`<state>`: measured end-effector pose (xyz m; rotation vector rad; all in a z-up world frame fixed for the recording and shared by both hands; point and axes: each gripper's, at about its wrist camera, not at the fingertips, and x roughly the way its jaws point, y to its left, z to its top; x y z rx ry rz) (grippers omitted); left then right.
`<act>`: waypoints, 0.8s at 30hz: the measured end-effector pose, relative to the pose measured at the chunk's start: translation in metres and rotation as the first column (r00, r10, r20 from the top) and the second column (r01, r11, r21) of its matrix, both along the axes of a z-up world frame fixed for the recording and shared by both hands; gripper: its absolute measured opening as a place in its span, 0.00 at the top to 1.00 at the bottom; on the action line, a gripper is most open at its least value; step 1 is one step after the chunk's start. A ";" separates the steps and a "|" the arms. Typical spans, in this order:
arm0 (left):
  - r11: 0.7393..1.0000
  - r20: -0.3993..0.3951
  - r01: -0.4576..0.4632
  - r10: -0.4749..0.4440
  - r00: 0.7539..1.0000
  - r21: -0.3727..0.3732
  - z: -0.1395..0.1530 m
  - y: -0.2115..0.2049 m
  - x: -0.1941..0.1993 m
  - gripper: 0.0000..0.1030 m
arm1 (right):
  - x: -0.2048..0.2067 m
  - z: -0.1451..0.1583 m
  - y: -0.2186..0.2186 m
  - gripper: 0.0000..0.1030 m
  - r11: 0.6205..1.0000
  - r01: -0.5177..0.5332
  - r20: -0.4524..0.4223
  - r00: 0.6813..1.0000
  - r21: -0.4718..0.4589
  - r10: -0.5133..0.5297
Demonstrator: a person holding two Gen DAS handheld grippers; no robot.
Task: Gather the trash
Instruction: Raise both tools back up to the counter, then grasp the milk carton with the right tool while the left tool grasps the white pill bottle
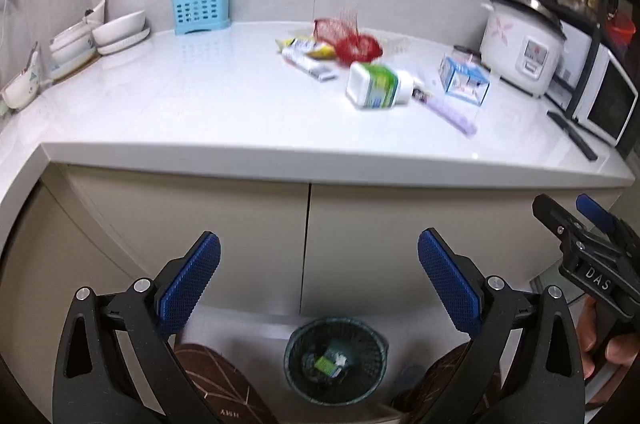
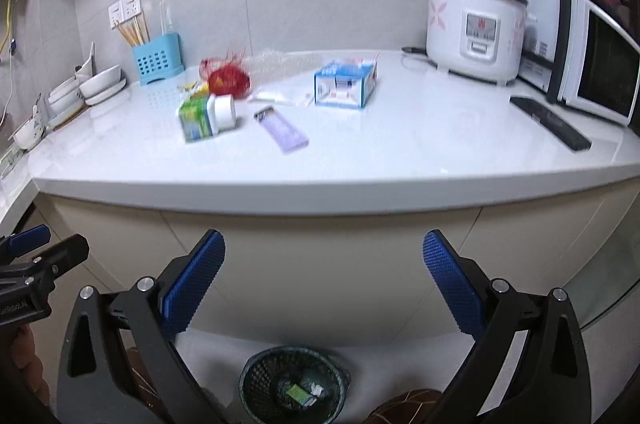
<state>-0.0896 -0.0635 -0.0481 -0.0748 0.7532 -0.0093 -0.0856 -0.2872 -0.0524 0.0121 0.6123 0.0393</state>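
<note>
Trash lies on the white counter [image 1: 200, 96]: a green-and-white bottle [image 1: 376, 86] on its side, a purple wrapper [image 1: 450, 110], a blue-and-white carton [image 1: 466, 82], a red mesh net [image 1: 356, 46], a white tube [image 1: 308, 64] and a yellow wrapper [image 1: 316, 50]. The bottle [image 2: 206, 118], purple wrapper [image 2: 282, 128], carton [image 2: 346, 84] and red net [image 2: 228, 80] also show in the right wrist view. A dark mesh bin [image 1: 334, 360] on the floor holds a green scrap; it also shows in the right wrist view [image 2: 294, 384]. My left gripper [image 1: 318, 284] and right gripper [image 2: 324, 284] are open and empty, below the counter edge above the bin.
A rice cooker [image 2: 474, 28], a microwave [image 2: 596, 72] and a black flat bar [image 2: 550, 128] stand at the right. A blue utensil holder [image 1: 200, 8] and stacked bowls [image 1: 108, 32] stand at the left. Cabinet doors [image 1: 240, 236] are below the counter. Brown slippers [image 1: 224, 384] flank the bin.
</note>
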 end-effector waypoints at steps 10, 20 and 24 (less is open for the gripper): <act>1.000 0.015 0.001 -0.001 1.000 -0.003 0.051 -0.017 0.075 0.05 | 0.072 0.054 -0.007 0.07 1.000 0.013 -0.025 1.000 0.004 -0.013; 0.998 -0.015 -0.012 0.013 1.000 0.061 0.057 -0.053 0.157 0.05 | 0.162 0.073 -0.018 0.07 0.998 0.060 -0.117 0.991 0.011 -0.058; 0.995 -0.042 -0.024 0.028 0.999 0.095 0.045 -0.062 0.182 0.05 | 0.196 0.072 -0.020 0.07 0.998 0.069 -0.159 0.985 -0.010 -0.070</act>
